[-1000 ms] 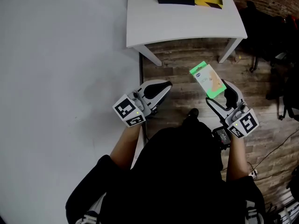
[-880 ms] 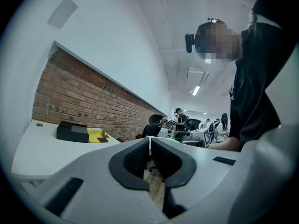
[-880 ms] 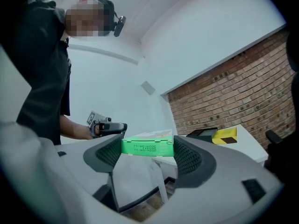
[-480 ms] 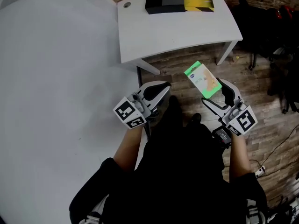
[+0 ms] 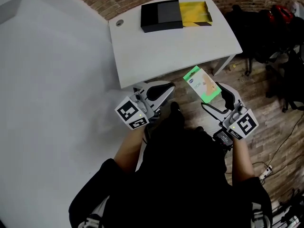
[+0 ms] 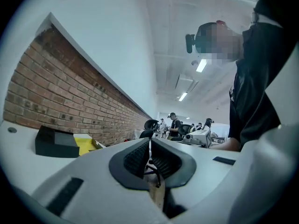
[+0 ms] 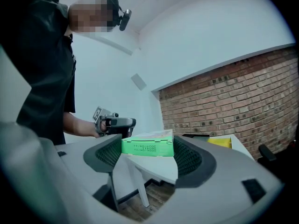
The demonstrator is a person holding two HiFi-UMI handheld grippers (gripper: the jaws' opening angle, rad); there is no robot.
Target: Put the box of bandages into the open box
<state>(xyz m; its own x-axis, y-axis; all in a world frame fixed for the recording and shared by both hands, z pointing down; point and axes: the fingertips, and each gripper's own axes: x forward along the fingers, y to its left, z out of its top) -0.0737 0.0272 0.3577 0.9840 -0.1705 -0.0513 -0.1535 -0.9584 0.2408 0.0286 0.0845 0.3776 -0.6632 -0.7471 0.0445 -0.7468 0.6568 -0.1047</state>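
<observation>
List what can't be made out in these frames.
- Contents of the open box: too small in the head view, and the black part covers one end.
- Print on the box of bandages: too small in the head view. The right gripper view shows only its green end, held between the right tongs.

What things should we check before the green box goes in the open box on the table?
1. Grip on the box of bandages: ok. The right gripper has its jaws shut on the green end.
2. Open box ready: ok. Its yellow inside is uncovered.
3. Bandages above the open box: not ok. They hang at the near edge of the table, and the open box sits at the far edge.
4. Way across the tabletop: ok. Nothing stands in between.
5. Left gripper out of the way: ok. Its jaws are together, holding nothing, off to the left.
</observation>
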